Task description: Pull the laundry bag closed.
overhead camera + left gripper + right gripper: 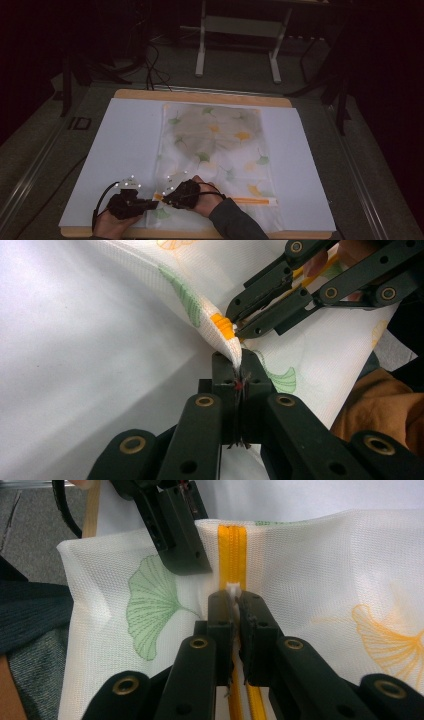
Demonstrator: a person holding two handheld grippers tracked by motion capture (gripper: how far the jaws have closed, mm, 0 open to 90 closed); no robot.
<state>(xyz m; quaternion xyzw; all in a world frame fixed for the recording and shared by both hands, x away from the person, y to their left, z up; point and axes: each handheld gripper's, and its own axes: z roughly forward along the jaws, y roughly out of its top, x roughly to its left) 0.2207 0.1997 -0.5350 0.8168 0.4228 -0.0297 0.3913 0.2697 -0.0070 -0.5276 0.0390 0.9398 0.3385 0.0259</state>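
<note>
A: Left tongs [239, 377] clamped on the corner of the white mesh laundry bag with ginkgo-leaf print [220, 145], near table [125, 150] edge.

B: Right tongs [234, 605] pinch the white zipper pull [233, 587]. Orange zipper [232, 545] runs rightward from the left tongs (probable pull direction).

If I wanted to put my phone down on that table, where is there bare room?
Bare white sheet lies left of the mesh laundry bag, and a strip right of it to the table's edge. The near-left corner is crowded: left gripper and right gripper both pinch the bag there.
</note>
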